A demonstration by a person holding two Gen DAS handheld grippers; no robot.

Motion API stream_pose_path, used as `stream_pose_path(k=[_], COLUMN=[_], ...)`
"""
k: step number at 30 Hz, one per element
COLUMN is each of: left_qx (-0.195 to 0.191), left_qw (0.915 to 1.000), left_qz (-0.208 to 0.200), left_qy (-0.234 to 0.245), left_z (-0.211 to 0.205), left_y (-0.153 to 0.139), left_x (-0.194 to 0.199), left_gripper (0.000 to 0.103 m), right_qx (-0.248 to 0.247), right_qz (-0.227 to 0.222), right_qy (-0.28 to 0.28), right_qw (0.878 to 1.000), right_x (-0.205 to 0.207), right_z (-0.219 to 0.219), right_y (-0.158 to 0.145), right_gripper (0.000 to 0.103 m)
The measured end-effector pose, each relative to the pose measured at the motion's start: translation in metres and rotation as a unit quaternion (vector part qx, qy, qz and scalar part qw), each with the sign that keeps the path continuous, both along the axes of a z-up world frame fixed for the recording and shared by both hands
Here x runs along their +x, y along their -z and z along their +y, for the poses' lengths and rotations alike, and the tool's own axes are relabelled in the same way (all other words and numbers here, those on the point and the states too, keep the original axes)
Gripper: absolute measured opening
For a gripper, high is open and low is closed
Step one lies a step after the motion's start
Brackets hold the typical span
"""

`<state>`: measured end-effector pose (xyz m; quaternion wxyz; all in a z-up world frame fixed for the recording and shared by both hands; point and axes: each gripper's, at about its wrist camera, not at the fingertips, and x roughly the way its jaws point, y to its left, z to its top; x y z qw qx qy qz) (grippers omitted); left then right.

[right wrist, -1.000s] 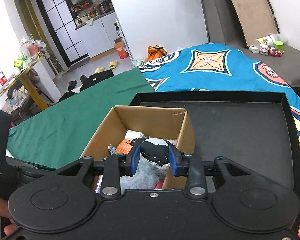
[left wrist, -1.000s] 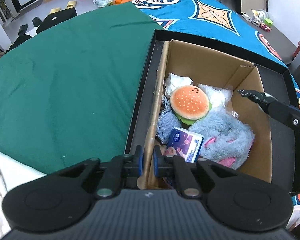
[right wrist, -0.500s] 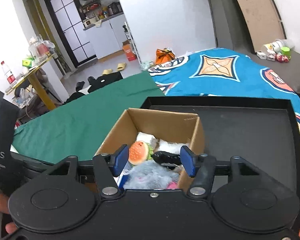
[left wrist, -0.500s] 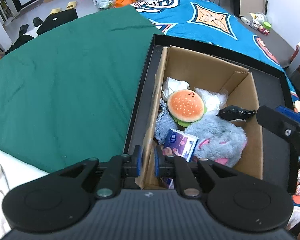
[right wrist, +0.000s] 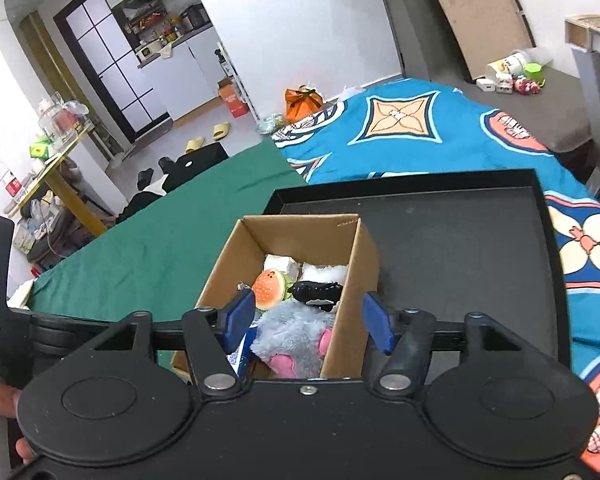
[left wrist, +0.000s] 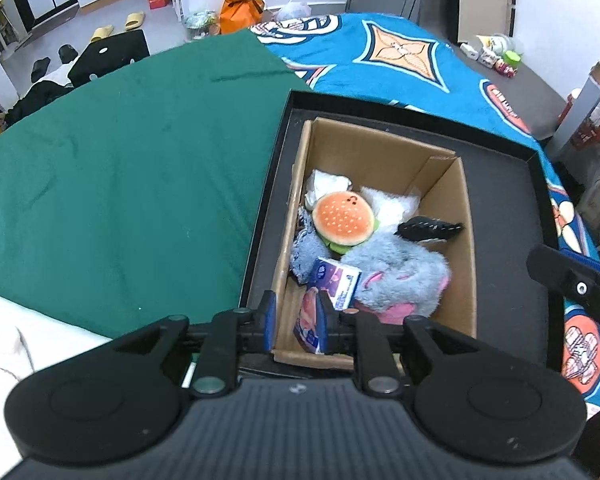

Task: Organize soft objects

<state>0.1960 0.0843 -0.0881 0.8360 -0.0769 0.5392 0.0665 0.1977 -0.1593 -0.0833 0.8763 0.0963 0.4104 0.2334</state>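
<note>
Above box (right wrist: 352,256) rim | right hand-held gripper (right wrist: 306,322) spread, empty, opening | left hand-held gripper (left wrist: 296,316) slightly parted, opening, empty

Right gripper (right wrist: 307,326) held above cardboard box (right wrist: 356,264), jaws just opened, nothing gripped, burger plush (right wrist: 269,289), black soft toy (right wrist: 316,290) and grey plush (right wrist: 290,332) contained within, box set on black tray (right wrist: 460,248)

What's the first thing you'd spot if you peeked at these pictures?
A bright orange burger plush sits atop the pile in the cardboard box, beside a fluffy grey toy nearer the camera. The box stands at the left of a black tray on a blue patterned blanket.
</note>
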Motion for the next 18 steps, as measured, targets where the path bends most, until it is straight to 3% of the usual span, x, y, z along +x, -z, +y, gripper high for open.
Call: stream_pose_path(k=[2,5,18], left_qx=[-0.003,-0.009,-0.019], left_qw=[1.0,0.9999,0.9986], left_qz=[-0.004,-0.01,-0.047], left_qy=[0.0,0.003,0.016], left_z=[0.0,-0.002,-0.014], left_y=[-0.006,-0.016,-0.063], left_x=[-0.002,-0.005,-0.037], left_gripper=[0.038,0.051,0.082], right_qx=[0.0,0.008,0.022], right_qz=[-0.001,-0.004,0.0], right_qy=[0.003,0.011,0.041], right_qw=[1.0,1.0,0.999], right_x=[-0.003,-0.009,-0.039], right_z=[-0.004,-0.011,-0.03], right_y=[-0.007,-0.016,-0.052], right_gripper=[0.065,0.071,0.103])
